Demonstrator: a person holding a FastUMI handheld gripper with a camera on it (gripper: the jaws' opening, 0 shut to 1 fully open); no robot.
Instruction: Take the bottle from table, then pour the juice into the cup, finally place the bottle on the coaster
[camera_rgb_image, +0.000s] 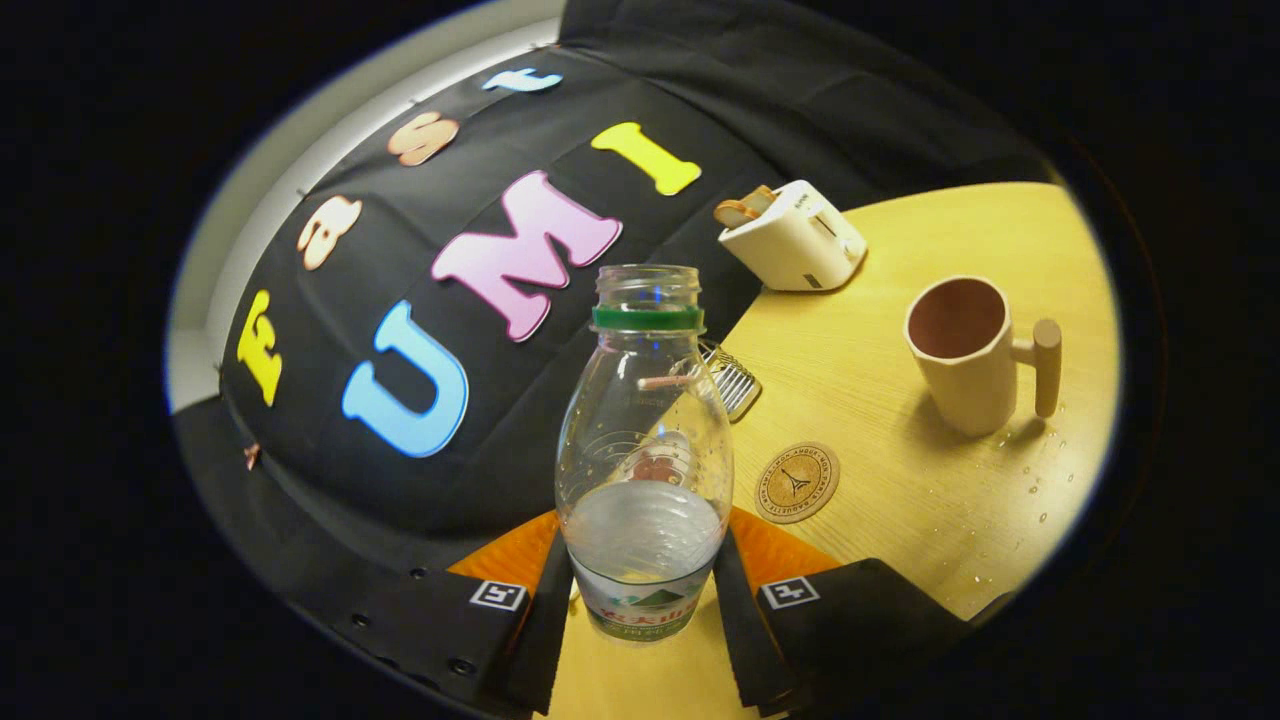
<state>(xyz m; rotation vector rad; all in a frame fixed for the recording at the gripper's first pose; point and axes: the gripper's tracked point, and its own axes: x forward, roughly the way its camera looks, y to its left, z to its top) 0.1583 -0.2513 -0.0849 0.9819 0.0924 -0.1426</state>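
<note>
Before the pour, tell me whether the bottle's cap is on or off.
Off. The bottle, held between the gripper fingers, shows an open mouth above its green neck ring, with no cap on it.

bottle between gripper fingers; coaster right.

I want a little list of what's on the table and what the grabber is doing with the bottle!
bottle: clear plastic, cap off, green ring at the neck, part full of clear liquid, held between the fingers
gripper: both fingers press the bottle's lower sides
cup: cream mug with a wooden handle, upright, looks empty, beyond the fingers
coaster: round cork disc, bare, between bottle and cup
toaster: white, bread in its slot, at the far edge of the table
table: wooden, a few water drops near the cup
</note>
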